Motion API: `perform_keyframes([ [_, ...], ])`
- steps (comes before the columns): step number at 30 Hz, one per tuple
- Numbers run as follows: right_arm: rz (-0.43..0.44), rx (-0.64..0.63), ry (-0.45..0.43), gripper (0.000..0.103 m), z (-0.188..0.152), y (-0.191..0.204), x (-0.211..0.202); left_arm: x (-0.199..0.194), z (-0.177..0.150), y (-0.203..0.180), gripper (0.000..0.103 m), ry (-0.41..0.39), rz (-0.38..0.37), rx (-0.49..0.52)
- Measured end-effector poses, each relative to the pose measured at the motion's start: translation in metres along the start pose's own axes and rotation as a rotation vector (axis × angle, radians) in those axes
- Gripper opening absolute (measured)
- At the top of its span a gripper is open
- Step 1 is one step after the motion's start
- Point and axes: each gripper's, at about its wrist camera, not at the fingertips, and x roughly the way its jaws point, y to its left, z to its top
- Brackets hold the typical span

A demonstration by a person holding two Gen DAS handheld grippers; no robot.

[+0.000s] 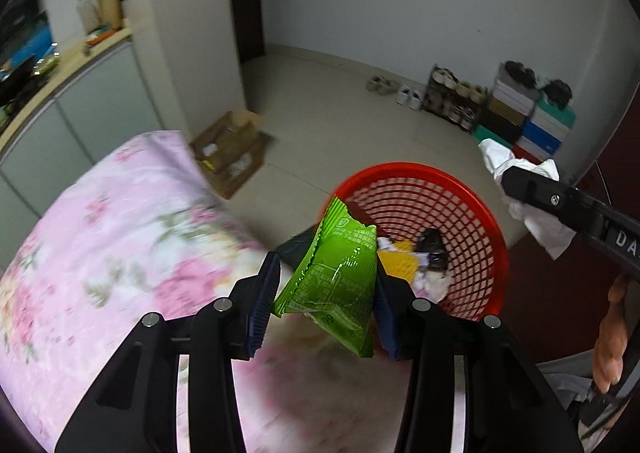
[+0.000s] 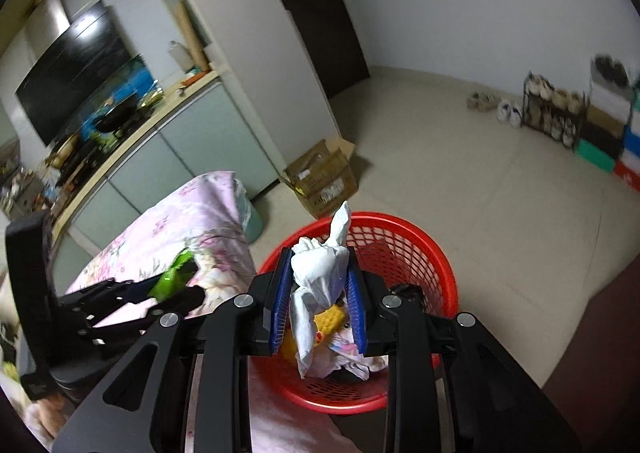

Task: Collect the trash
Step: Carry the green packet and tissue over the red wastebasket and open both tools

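Collection of trash, late stage. The red basket stands on the tiled floor beside the bed and already holds several pieces: something yellow, a dark wrapper and pale crumpled scraps lie on its bottom. Two more pieces are carried but not yet dropped, so the remaining work appears to be the two releases; no further trash shows on the flowered bedcover, though much of it is blurred.

The left gripper is raised over the edge of the bed, pointing toward the near rim of the basket. Its jaws stand fairly wide, and the green wrapper hangs between the blue pads; whether both pads press it cannot be told.

The right gripper is poised directly above the basket opening, tilted downward, its jaws closed narrowly on a crumpled white tissue, whose ends stick out above and below the pads.
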Motion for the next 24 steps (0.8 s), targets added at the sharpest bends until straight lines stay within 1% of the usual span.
perform_keyframes([
  [2,0.01,0.045,0.017,0.025,0.001,-0.01,0.006,0.012,0.003,-0.007,0.042,0.018,-0.019,0.007],
  [5,0.022,0.079,0.032,0.026,0.001,-0.019,0.012,0.029,0.007,-0.015,0.043,0.042,-0.035,0.017],
  [8,0.051,0.103,0.057,0.028,0.001,-0.024,0.02,0.042,0.009,-0.018,0.045,0.06,-0.049,0.018],
  [9,0.062,0.111,0.069,0.029,0.0,-0.025,0.023,0.046,0.009,-0.019,0.047,0.066,-0.059,0.014],
  [10,0.066,0.117,0.073,0.034,0.0,-0.025,0.025,0.049,0.009,-0.019,0.05,0.073,-0.07,0.008],
  [11,0.07,0.123,0.075,0.039,0.0,-0.026,0.026,0.051,0.008,-0.018,0.057,0.076,-0.076,0.005],
  [12,0.079,0.139,0.075,0.048,0.0,-0.028,0.027,0.052,0.009,-0.017,0.062,0.076,-0.084,0.001],
  [13,0.085,0.152,0.071,0.055,0.001,-0.029,0.027,0.052,0.008,-0.017,0.064,0.073,-0.089,0.0],
  [15,0.095,0.181,0.061,0.06,0.002,-0.034,0.026,0.051,0.008,-0.016,0.074,0.065,-0.094,-0.003],
  [18,0.103,0.194,0.06,0.062,0.002,-0.039,0.023,0.047,0.01,-0.013,0.08,0.055,-0.1,-0.017],
  [20,0.098,0.194,0.057,0.063,0.002,-0.04,0.021,0.043,0.012,-0.014,0.082,0.047,-0.101,-0.024],
  [22,0.095,0.197,0.048,0.068,0.002,-0.041,0.016,0.037,0.011,-0.013,0.083,0.035,-0.095,-0.023],
  [24,0.09,0.195,0.033,0.07,0.001,-0.043,0.01,0.029,0.01,-0.013,0.084,0.02,-0.067,-0.011],
])
